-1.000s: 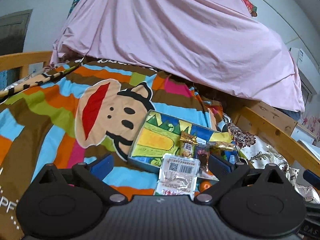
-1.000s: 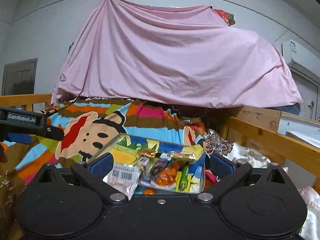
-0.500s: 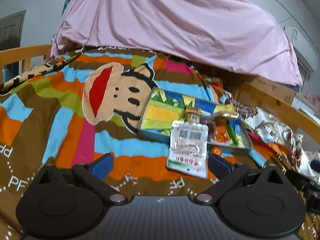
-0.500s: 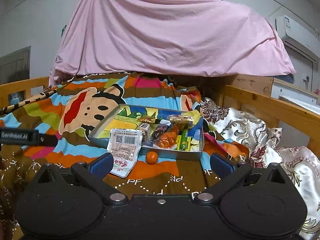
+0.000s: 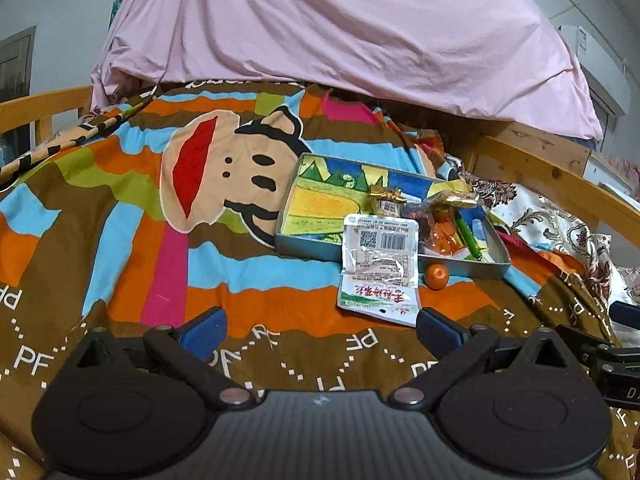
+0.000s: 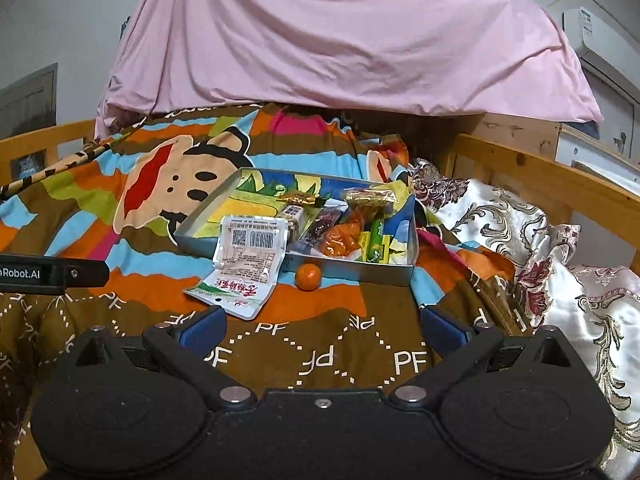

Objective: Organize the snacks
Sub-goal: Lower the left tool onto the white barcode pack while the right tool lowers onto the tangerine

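Left wrist view: the left gripper (image 5: 320,330) has its blue-padded fingers spread wide and holds nothing, low over the striped cartoon-monkey blanket (image 5: 132,240). Ahead of it and toward its right finger lies a flat white foil snack pouch with a barcode (image 5: 379,268), its far edge propped on the near wall of the shallow grey metal tray with a colourful drawing inside (image 5: 304,246). Just right of the pouch, a small orange mandarin (image 5: 436,276) sits on the blanket, touching or nearly touching the tray wall. The tray's right end holds a heap of small wrapped snacks (image 5: 440,224).

Right wrist view: the right gripper (image 6: 322,330) is likewise spread and empty. The same pouch (image 6: 246,262) lies ahead toward its left finger, the mandarin (image 6: 307,277) almost straight ahead, both outside the tray (image 6: 360,272). A green-wrapped stick (image 6: 374,240) and an orange packet (image 6: 344,240) lie inside.

By my reading, most snacks are already gathered; the pouch and mandarin remain to go in, and the tray's left half is free.
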Demonstrator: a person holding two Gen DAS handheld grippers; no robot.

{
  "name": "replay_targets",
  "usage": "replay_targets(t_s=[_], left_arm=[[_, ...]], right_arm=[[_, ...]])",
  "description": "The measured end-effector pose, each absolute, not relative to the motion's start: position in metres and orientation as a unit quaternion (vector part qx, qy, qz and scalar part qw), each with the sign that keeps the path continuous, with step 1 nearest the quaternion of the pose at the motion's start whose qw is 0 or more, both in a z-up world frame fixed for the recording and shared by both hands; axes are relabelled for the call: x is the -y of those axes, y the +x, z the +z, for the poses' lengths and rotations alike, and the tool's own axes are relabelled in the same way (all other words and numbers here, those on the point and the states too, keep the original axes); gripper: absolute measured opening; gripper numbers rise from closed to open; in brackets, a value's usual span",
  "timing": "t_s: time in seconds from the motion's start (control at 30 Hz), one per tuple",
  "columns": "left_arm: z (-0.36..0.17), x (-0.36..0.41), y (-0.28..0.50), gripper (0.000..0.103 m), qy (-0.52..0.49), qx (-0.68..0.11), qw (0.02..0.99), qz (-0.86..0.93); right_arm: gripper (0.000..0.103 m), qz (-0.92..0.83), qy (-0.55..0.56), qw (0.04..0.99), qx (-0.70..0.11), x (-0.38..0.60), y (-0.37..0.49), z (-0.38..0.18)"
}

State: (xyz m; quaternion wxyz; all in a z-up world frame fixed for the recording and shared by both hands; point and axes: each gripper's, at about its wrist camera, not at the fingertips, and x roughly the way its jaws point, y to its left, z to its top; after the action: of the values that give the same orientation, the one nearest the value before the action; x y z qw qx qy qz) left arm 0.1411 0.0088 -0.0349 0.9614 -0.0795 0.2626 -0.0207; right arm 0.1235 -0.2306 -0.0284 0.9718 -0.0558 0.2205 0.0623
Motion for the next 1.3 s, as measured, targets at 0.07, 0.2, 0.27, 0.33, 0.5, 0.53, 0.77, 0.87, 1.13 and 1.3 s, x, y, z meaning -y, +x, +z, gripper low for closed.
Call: replay_targets(t_s=[0.07, 0.2, 0.27, 0.33, 0.5, 0.53, 0.77, 0.87, 1.13, 1.3], left_arm=[[-0.036, -0.008, 0.142, 0.103, -0.076, -0.268, 0.96, -0.016], [-0.035, -0.008, 0.144, 0.103, -0.078, -0.276, 0.958, -0.012], [-0.035, -0.008, 0.144, 0.103, -0.081, -0.277, 0.957, -0.01], [-0.033, -0.007, 0.146, 0.103, -0.078, -0.277, 0.958, -0.002], [-0.03, 0.0, 0.152, 0.103, -0.052, -0.267, 0.962, 0.025], [-0.029, 0.001, 0.154, 0.103, -0.045, -0.266, 0.962, 0.032], [-0.034, 0.004, 0.164, 0.103, -0.019, -0.28, 0.957, 0.076], [-0.035, 0.004, 0.167, 0.103, -0.009, -0.282, 0.955, 0.093], [-0.032, -0.009, 0.176, 0.103, -0.06, -0.284, 0.95, 0.118], [-0.032, -0.014, 0.182, 0.103, -0.051, -0.292, 0.943, 0.149]], right_arm=[[0.102, 0.063, -0.056, 0.971, -0.224, 0.23, 0.124, -0.029], [0.102, 0.065, -0.057, 0.97, -0.227, 0.23, 0.126, -0.03], [0.102, 0.064, -0.058, 0.97, -0.228, 0.229, 0.126, -0.03], [0.102, 0.064, -0.057, 0.969, -0.23, 0.23, 0.127, -0.031], [0.102, 0.062, -0.051, 0.968, -0.239, 0.232, 0.131, -0.033], [0.102, 0.062, -0.051, 0.967, -0.241, 0.232, 0.132, -0.033], [0.102, 0.069, -0.055, 0.964, -0.25, 0.227, 0.136, -0.038], [0.102, 0.067, -0.067, 0.964, -0.249, 0.222, 0.137, -0.04], [0.102, 0.058, -0.066, 0.965, -0.247, 0.224, 0.142, -0.041], [0.102, 0.09, -0.082, 0.966, -0.228, 0.222, 0.151, -0.037]])
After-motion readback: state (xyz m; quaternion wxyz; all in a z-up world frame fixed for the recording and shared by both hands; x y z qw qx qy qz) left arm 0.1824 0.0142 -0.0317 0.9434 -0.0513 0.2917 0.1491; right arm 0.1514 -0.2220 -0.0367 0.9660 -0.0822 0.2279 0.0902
